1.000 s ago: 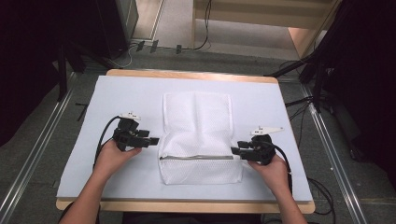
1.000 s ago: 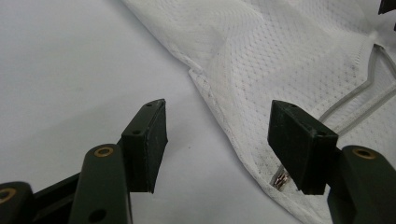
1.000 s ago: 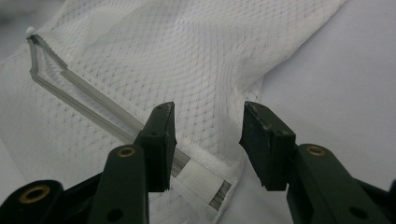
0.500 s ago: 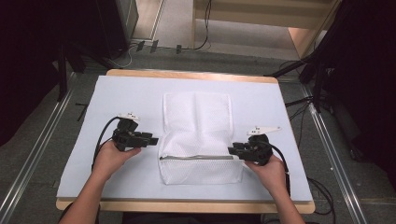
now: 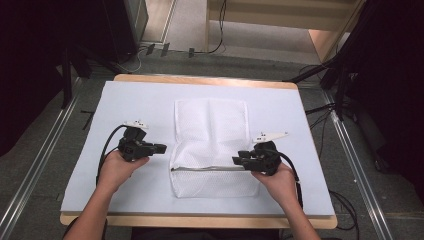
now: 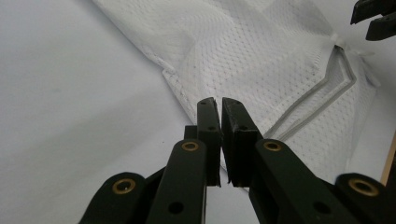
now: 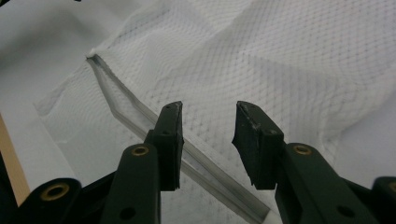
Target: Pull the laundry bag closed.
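My left gripper sits at nine o'clock of the white mesh bag, its jaws having just clenched together; in the left gripper view the pads meet just short of the bag's edge with no cloth between them. My right gripper is at four o'clock of the bag's middle, jaws released and half spread, having just widened a little; in the right gripper view they straddle the grey zipper without pressing it. The bag lies flat at the centre of the pale blue sheet, its zipper running from nine to three near my edge. The sheet covers a wooden table, whose rim shows at twelve o'clock. Beyond lie grey carpet, floor cables, metal rails at either side, and dark stands.
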The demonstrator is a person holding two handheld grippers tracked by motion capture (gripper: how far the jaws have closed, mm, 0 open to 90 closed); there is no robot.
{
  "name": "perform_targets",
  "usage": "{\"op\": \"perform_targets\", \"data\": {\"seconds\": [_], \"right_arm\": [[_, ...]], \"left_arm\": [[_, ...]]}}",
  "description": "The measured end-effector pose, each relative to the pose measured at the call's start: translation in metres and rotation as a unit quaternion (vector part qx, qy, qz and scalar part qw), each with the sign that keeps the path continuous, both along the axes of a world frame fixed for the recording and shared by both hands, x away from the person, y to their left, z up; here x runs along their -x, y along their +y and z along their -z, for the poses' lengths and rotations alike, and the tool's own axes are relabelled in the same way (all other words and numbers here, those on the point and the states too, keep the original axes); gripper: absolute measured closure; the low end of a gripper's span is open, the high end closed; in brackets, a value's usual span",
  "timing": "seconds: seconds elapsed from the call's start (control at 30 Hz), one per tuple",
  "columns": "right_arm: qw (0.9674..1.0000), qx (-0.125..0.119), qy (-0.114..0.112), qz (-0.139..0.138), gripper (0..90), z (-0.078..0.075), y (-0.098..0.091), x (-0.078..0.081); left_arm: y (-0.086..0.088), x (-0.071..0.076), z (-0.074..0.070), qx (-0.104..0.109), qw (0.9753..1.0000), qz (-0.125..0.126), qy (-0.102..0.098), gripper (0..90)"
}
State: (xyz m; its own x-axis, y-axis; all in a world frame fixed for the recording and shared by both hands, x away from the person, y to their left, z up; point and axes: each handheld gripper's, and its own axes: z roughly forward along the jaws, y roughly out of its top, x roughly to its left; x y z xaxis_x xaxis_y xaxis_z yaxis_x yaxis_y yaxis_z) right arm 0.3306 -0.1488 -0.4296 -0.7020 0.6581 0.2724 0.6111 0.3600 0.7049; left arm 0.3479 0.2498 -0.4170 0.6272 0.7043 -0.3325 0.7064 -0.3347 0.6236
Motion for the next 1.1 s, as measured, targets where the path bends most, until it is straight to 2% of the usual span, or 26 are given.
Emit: {"op": "perform_targets", "data": {"seconds": [0.1,0.17,0.27,0.3,0.53,0.57,0.63,0.7,0.8,1.0,1.1], "right_arm": [[1.0,0.005,0.0,-0.006,62.1,-0.001,0.007,-0.001],[0.9998,0.013,-0.006,-0.012,60.6,-0.002,0.018,-0.001],[0.9998,0.007,-0.004,-0.016,60.7,-0.003,0.024,-0.002],[0.9998,0.001,0.0,-0.022,61.5,-0.003,0.029,-0.004],[0.9991,0.006,0.004,-0.041,65.1,-0.004,0.05,-0.006],[0.9988,0.006,0.006,-0.048,69.2,-0.004,0.057,-0.007],[0.9987,0.004,0.007,-0.05,69.7,-0.004,0.059,-0.007],[0.9984,0.003,0.014,-0.055,72.1,-0.003,0.065,-0.008],[0.998,0.001,0.018,-0.061,74.5,-0.002,0.072,-0.009],[0.9974,-0.006,0.019,-0.069,74.1,0.0,0.085,-0.01],[0.9968,-0.011,0.026,-0.075,77.7,0.002,0.094,-0.009]], "left_arm": [[0.0,0.0,0.0,-0.006,1.0,0.002,-0.003,89.6],[0.0,0.0,0.0,-0.002,1.0,0.001,-0.003,90.0],[0.001,0.0,0.001,-0.002,1.0,0.002,0.0,90.0],[0.001,0.0,0.001,0.0,1.0,0.002,0.0,90.0],[0.001,-0.001,0.005,0.013,0.9999,0.001,0.003,90.0],[0.002,-0.001,0.006,0.014,0.9999,0.001,0.005,90.0],[0.002,-0.002,0.006,0.014,0.9999,-0.002,0.007,90.0],[0.003,-0.003,0.005,0.029,0.9995,-0.008,0.012,90.0],[0.004,-0.003,0.005,0.027,0.9995,-0.01,0.008,90.0],[-0.002,-0.002,0.008,0.011,0.9999,0.006,0.004,90.0],[-0.003,-0.002,0.01,0.018,0.9998,0.006,0.009,90.0]]}}
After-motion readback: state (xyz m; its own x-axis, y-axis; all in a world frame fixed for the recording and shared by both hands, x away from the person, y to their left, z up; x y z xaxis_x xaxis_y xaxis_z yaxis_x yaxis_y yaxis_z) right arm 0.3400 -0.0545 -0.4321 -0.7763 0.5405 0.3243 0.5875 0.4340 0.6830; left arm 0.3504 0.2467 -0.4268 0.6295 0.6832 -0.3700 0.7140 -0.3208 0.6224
